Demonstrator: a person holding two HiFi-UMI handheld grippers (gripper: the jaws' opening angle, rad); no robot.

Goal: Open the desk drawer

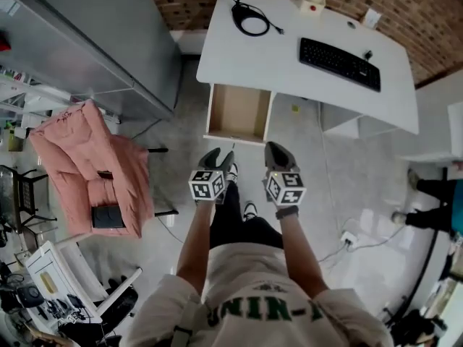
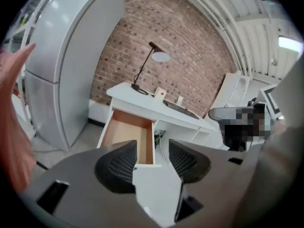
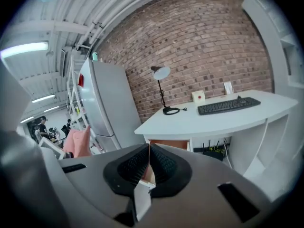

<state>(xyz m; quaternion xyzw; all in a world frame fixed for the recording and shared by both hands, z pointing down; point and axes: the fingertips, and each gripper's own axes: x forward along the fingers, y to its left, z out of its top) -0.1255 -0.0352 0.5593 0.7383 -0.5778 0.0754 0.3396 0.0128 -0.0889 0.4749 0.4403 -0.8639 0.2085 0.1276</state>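
**Drawer out, both grippers clear of the desk**

The drawer (image 1: 239, 113) stands pulled out from under the desk (image 1: 289, 56), at the desk's left end as you look down on it, and its pale wooden floor is open to view. Its white front panel faces you, out past the desk's edge.

You hold both grippers up in front of the desk, side by side, and neither touches the drawer. Your left gripper (image 1: 219, 156) sits off the drawer's front panel. In the left gripper view its jaws are spread wide with only floor and the drawer's near corner showing between them, so that tool (image 2: 153, 151) is released and carries nothing. Your right gripper (image 1: 277, 154) is beside it, a little further along the desk front. In the right gripper view (image 3: 149, 151) the two ribbed pads meet at their tips, clenched on nothing.

Up on the desk, a black keyboard (image 1: 340, 63) lies toward the right end. A coiled black cable (image 1: 251, 19) lies at the back left, and a small box with a red button (image 1: 312, 0) sits at the back edge. A desk lamp (image 3: 161, 87) rises from the desk's back against the brick wall (image 3: 199, 46). A tall grey cabinet (image 1: 94, 42) stands just left of the desk, and a pink armchair (image 1: 90, 165) sits on that same side, further out from the desk
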